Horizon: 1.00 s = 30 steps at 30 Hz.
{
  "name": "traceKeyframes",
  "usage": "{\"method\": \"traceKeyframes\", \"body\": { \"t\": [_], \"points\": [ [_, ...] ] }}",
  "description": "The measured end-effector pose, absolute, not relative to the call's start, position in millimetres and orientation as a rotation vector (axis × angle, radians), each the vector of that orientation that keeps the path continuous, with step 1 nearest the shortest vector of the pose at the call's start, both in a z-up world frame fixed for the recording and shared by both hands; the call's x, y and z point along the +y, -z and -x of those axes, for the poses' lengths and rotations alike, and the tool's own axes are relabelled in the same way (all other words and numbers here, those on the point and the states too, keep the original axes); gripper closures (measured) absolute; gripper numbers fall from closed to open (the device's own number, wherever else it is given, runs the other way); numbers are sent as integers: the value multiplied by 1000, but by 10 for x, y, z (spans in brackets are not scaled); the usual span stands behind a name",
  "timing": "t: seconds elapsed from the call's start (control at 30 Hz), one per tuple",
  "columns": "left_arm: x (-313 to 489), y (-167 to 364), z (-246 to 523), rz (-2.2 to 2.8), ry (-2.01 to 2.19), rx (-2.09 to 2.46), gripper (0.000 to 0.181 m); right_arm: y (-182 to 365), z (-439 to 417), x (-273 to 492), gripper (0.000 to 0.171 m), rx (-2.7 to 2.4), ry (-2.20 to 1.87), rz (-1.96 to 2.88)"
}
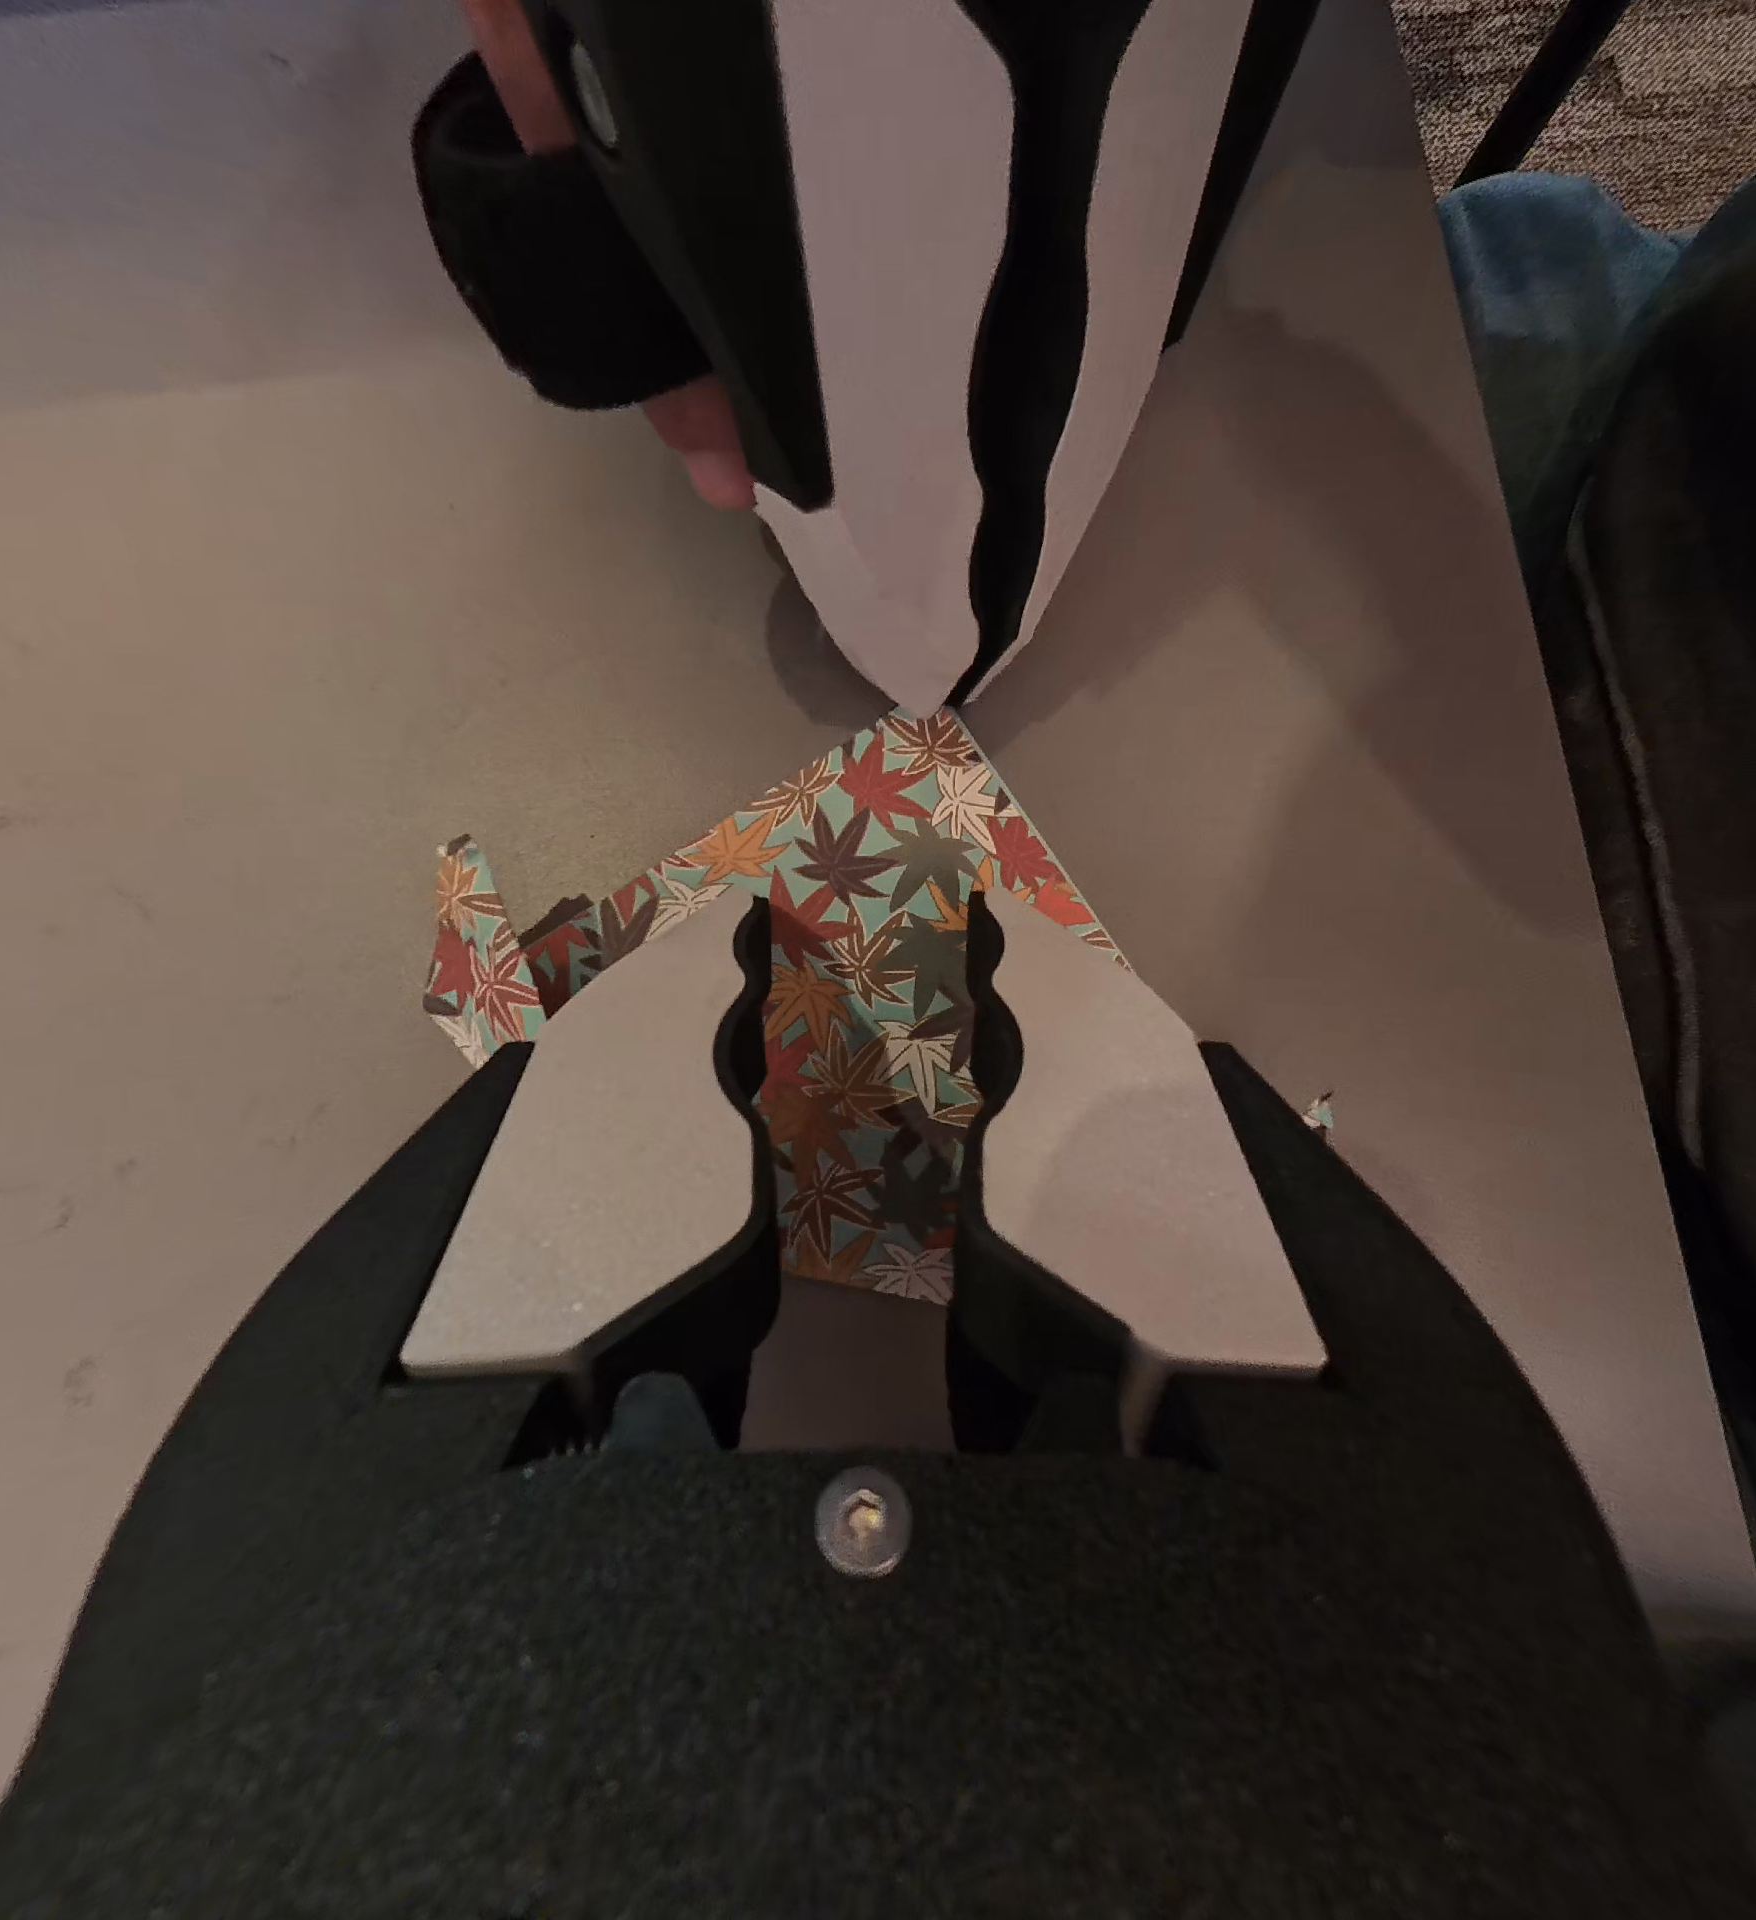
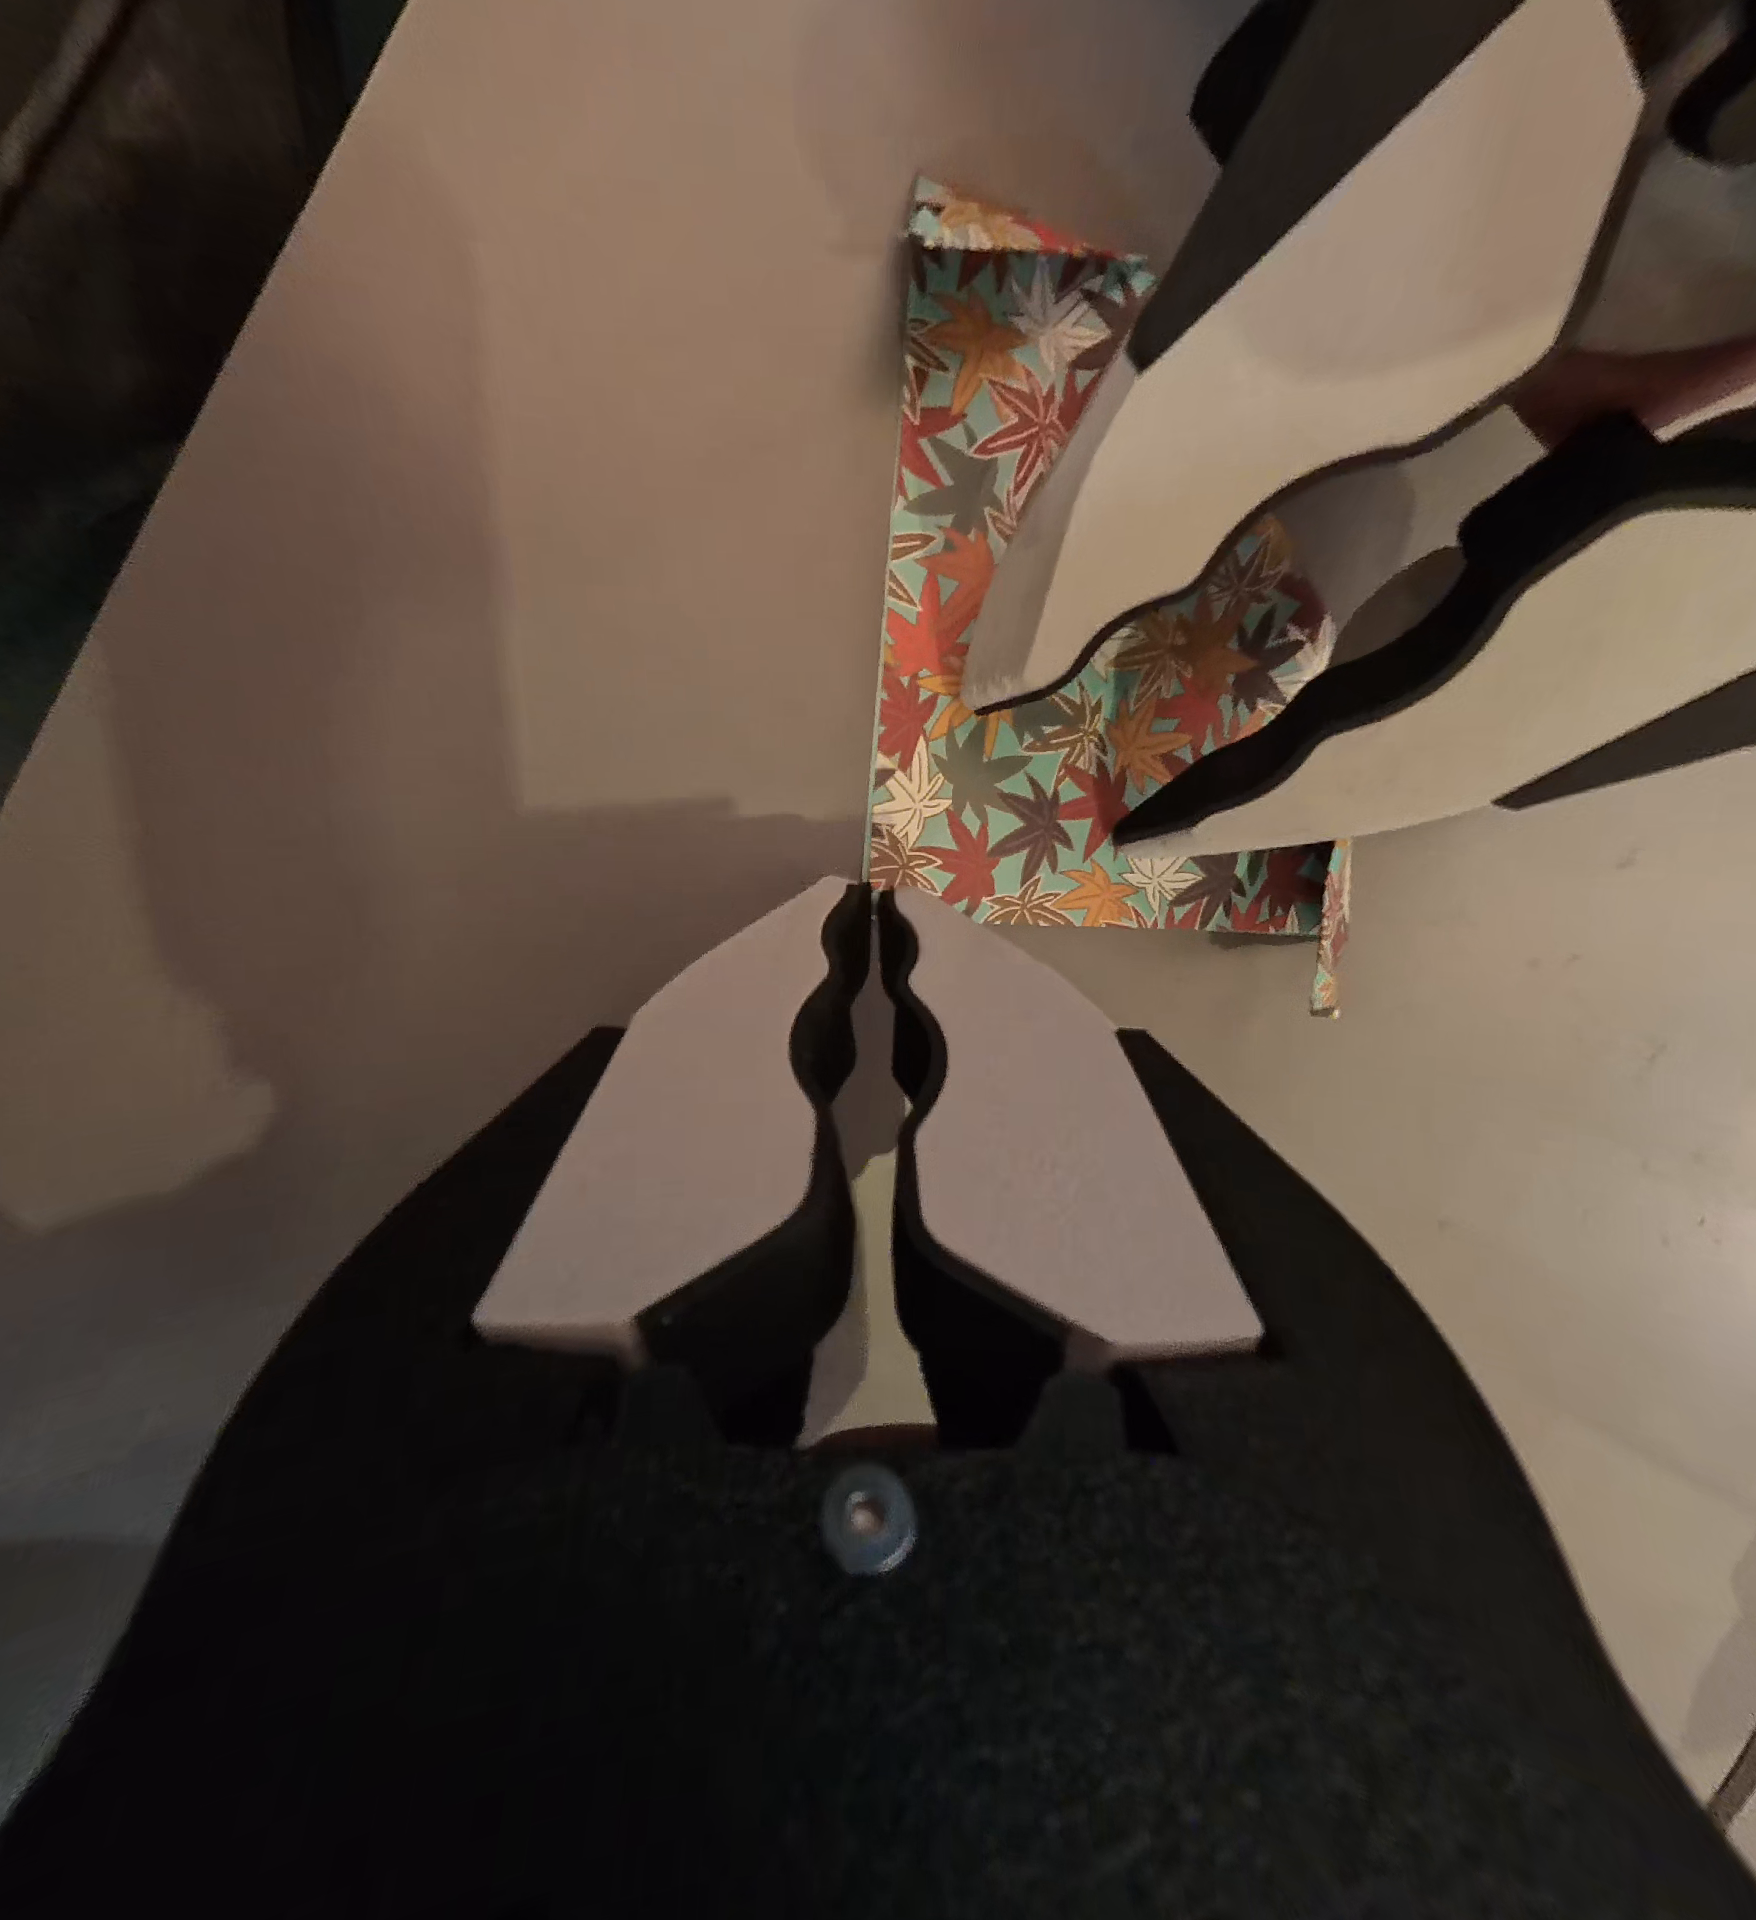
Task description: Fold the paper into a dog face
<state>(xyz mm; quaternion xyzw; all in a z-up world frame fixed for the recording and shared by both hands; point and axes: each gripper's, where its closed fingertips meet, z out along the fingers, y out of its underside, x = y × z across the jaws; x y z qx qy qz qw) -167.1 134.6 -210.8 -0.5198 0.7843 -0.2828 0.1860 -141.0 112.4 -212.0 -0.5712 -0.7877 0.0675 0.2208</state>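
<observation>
Left gripper [image 1: 869, 914] spread open over leaf-patterned folded paper [image 1: 853, 997]; right gripper [image 2: 872, 902] pinches its corner on the grey table [image 1: 178, 727].

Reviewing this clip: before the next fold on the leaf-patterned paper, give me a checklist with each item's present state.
1. Right gripper pinches the corner of the maple-leaf patterned origami paper: ok; its fingers are closed at the paper's corner.
2. Left gripper free to press: ok; open, fingers straddling the paper.
3. Paper flat on the pale grey table: not ok; two outer corners are turned up.
4. Paper fully on the table: ok; the table edge lies beyond the paper.
5. Crease line sharp: cannot tell.
6. Left gripper touching the paper: cannot tell.
</observation>
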Motion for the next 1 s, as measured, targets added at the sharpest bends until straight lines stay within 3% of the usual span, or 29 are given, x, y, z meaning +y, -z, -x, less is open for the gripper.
{"method": "traceKeyframes", "body": {
  "t": [0.73,1.0],
  "points": [
    [1347,2105,1667,1464,803,2196,146,2049,1487,1137,171,-2277,-133,1501],
    [1351,2105,1664,1463,804,2193,147,2100,1320,1096,144,-2226,-234,1732]
  ]
}}
